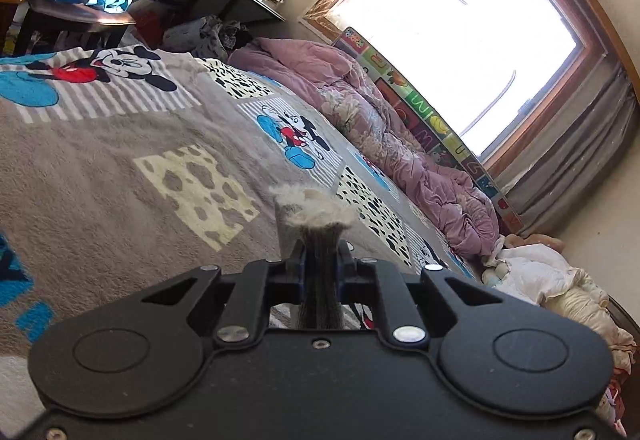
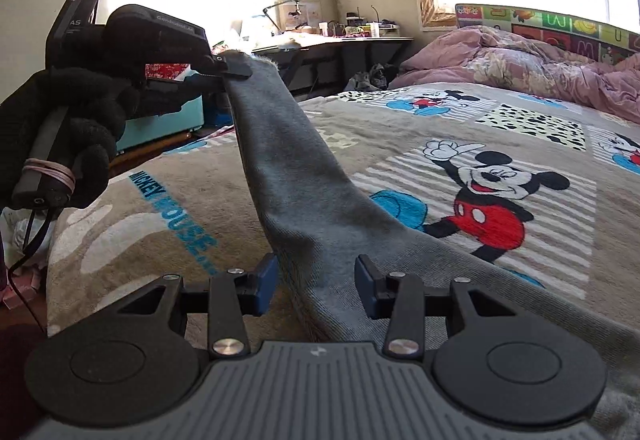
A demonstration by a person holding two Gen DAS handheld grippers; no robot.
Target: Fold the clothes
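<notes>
Above the cartoon-mouse blanket (image 2: 440, 128) a grey garment (image 2: 304, 200) stretches taut, one end pinched tight in the left gripper (image 2: 236, 70) (a black-gloved hand (image 2: 68, 128) holds it), the lower part passing between the right gripper's (image 2: 316, 284) wide-apart fingers, near a pink quilt (image 2: 520, 60)

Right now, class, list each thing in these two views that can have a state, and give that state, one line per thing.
left gripper: shut on the grey garment's fleecy end.
right gripper: open, its fingers either side of the garment.
grey garment: lifted at one end, stretched down to the bed, not folded.
Mickey Mouse blanket: spread flat over the bed.
pink quilt: crumpled in a heap along the wall.
</notes>
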